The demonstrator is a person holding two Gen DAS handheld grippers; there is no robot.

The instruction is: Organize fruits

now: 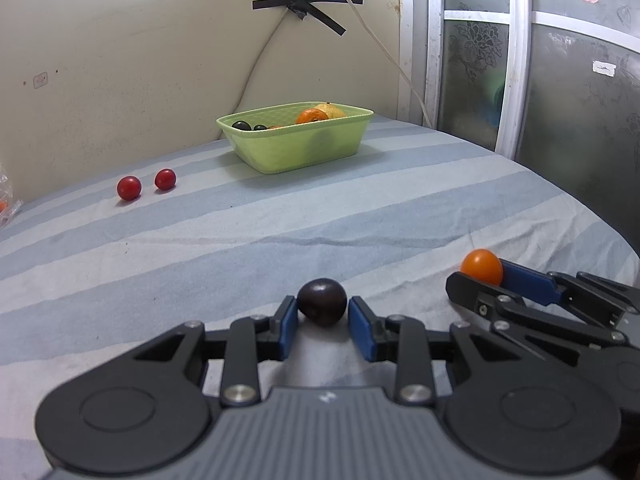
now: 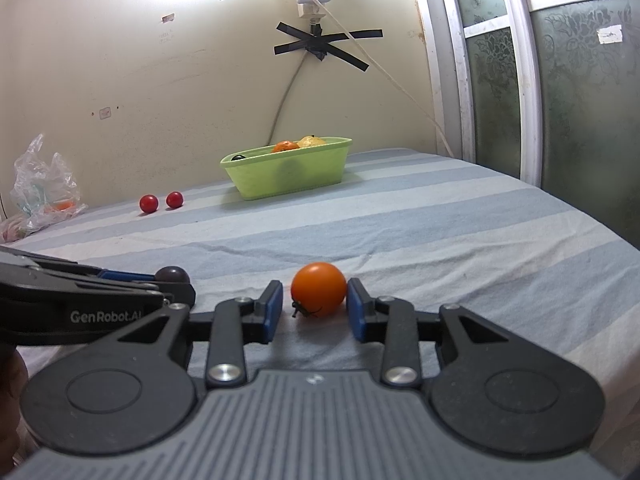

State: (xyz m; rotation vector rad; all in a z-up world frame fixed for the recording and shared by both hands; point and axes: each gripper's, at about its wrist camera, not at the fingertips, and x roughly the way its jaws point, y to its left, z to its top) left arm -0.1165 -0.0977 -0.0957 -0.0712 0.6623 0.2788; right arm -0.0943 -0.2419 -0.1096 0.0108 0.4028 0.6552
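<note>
A dark plum-like fruit (image 1: 322, 307) rests on the striped cloth with my left gripper (image 1: 322, 314) shut on it, its blue pads against both sides. In the right wrist view that fruit (image 2: 173, 274) peeks over the left gripper (image 2: 172, 282). To its right, an orange tomato (image 2: 319, 289) sits on the cloth between the pads of my right gripper (image 2: 315, 302), which is open, with a small gap at the left pad. The left wrist view shows the same tomato (image 1: 481, 266) and right gripper (image 1: 486, 278). A green basket (image 1: 296, 148) stands far back.
The basket (image 2: 288, 176) holds an orange (image 1: 312, 116), a yellow fruit and dark fruits (image 1: 241, 125). Two red cherry tomatoes (image 1: 129, 188) (image 1: 165, 179) lie left of it. A crumpled plastic bag (image 2: 40, 188) sits far left by the wall. The cloth-covered surface drops off at the right, near a glass door.
</note>
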